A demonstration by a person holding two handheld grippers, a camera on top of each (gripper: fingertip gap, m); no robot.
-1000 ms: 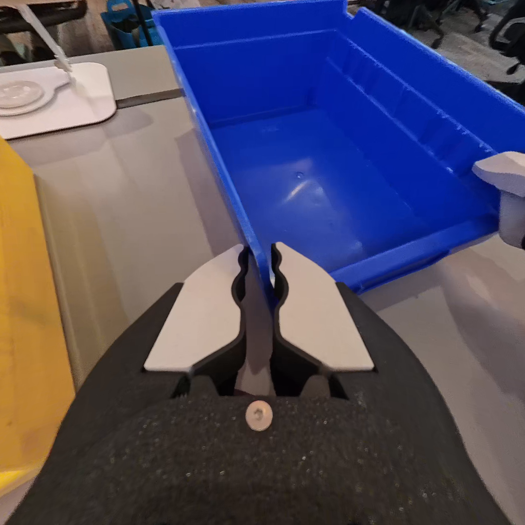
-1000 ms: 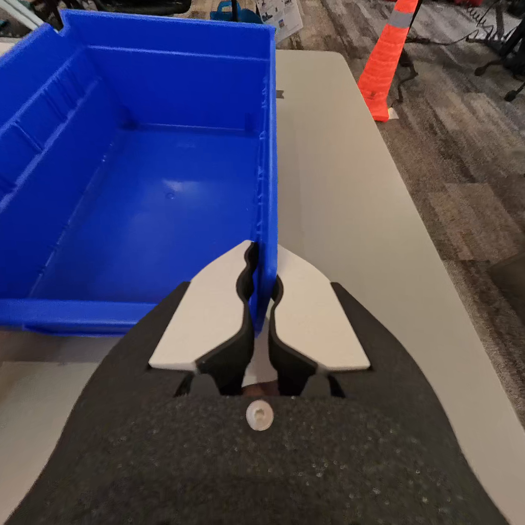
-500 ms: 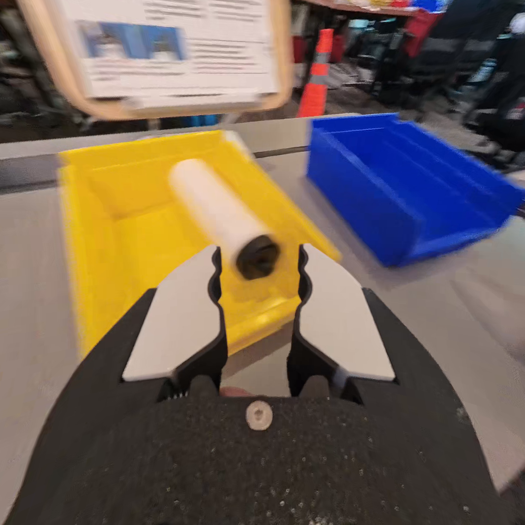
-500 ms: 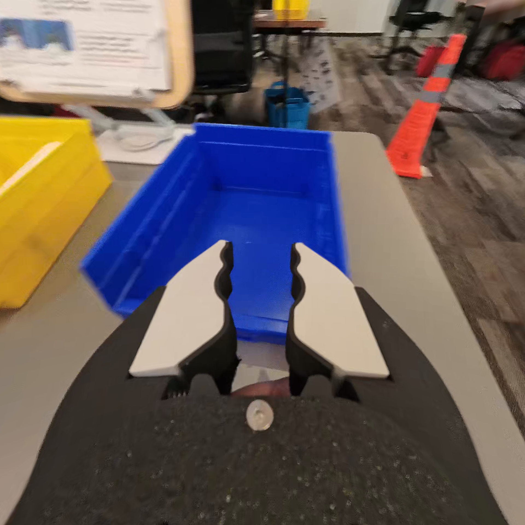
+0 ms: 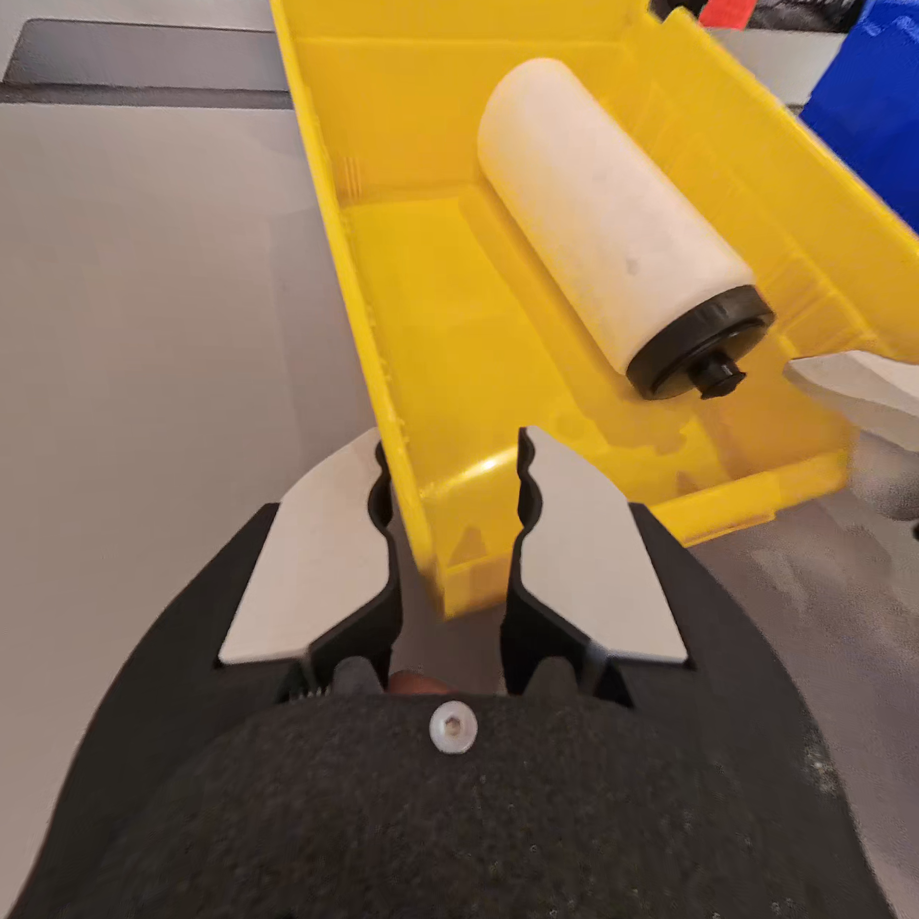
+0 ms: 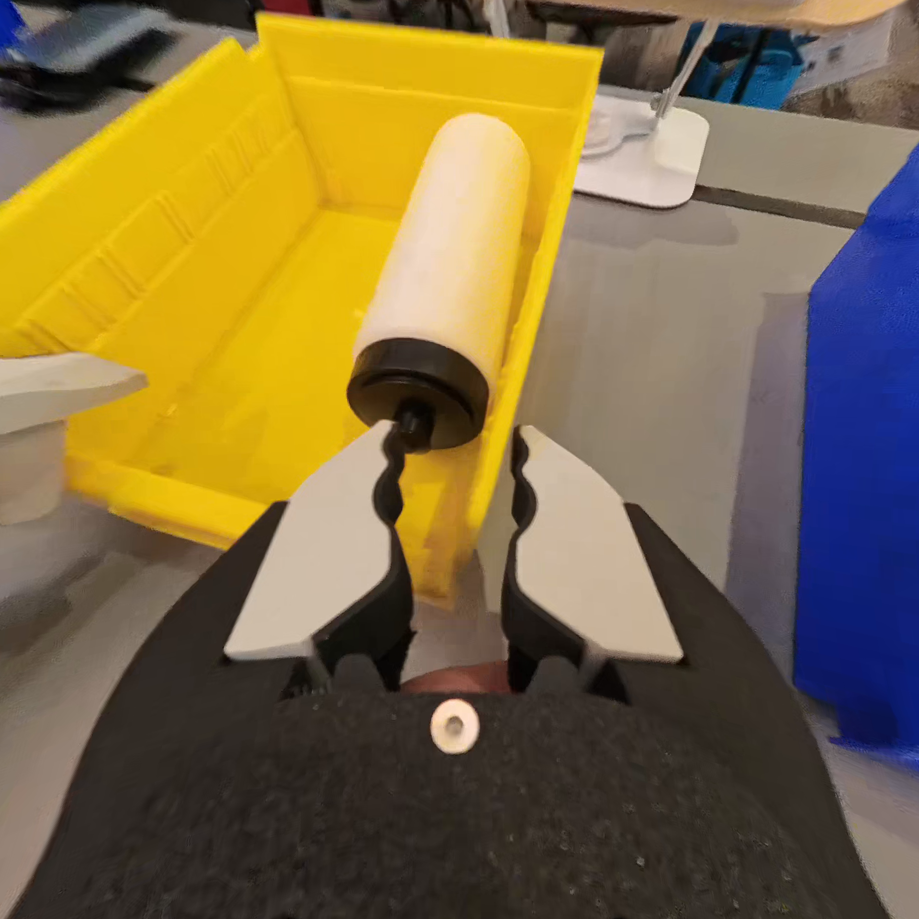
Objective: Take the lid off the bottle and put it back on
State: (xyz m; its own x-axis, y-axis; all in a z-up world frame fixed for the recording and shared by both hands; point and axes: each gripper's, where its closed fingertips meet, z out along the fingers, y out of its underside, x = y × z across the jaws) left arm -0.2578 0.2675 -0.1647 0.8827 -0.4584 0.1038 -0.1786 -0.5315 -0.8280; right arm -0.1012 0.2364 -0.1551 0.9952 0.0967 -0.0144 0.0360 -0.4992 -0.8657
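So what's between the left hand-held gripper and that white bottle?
In the left wrist view, only the yellow bin's side wall and bare floor separate the open left hand-held gripper from the white bottle.

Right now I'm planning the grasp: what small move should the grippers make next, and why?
Probably close the left gripper on the yellow bin's left wall, and likewise the right gripper on its right wall. Both are open and straddle those walls near the front corners. The white bottle lies inside, its black lid on and untouched.
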